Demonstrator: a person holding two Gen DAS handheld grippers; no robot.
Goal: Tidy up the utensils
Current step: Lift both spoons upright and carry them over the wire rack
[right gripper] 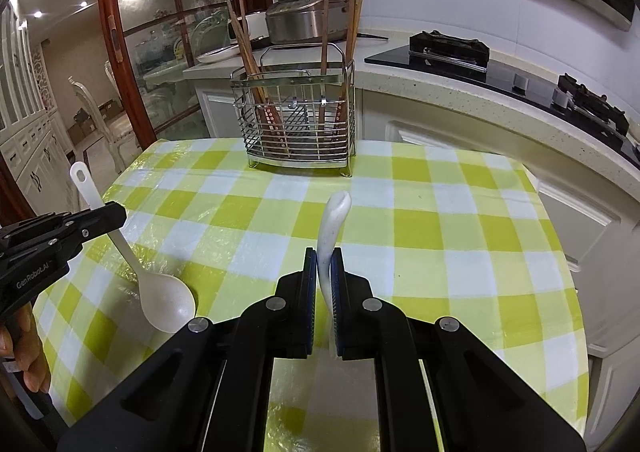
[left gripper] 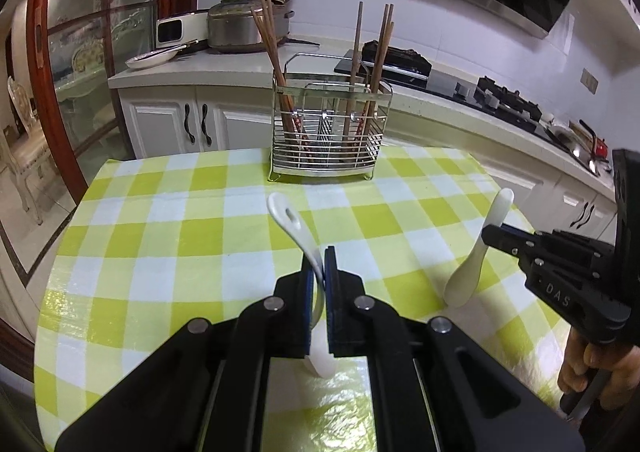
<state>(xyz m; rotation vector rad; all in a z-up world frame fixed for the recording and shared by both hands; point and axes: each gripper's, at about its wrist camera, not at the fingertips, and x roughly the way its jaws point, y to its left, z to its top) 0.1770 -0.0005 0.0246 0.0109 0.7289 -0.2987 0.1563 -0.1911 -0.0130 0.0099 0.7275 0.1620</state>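
The left gripper (left gripper: 319,256) had its jaws clamped on the handle of a white spoon (left gripper: 289,220): the handle rose forward past the blue pads, its tip with an oval hanging hole, while the bowl hung below the jaws, over the tabletop (left gripper: 160,244). The right gripper (right gripper: 323,258) likewise gripped a second white spoon (right gripper: 334,219) by the handle, with its curled end sticking up ahead of the pads and the rest running down between them. From the left wrist view the second spoon stood tilted, bowl lowest and just over the cloth; whether it touched could not be told. A hand (left gripper: 588,368) showed beneath the right gripper's body. Both spoons were glossy white, soup-spoon shaped — the one in the left jaws had a broad round bowl, seen clearly from the right wrist view. At the far edge of the tabletop stood a wire utensil rack (left gripper: 326,131) with a carrying handle and several compartments; brown chopsticks (left gripper: 276,51) leaned in its left end and more stood in its right end. The tabletop wore a yellow-green and white checked cloth with a shiny cover. Behind it ran a pale kitchen counter (left gripper: 224,65) with white cabinets, a rice cooker (left gripper: 250,17) — its lid open — a plate, a gas hob (left gripper: 508,99) and a dark range hood above.
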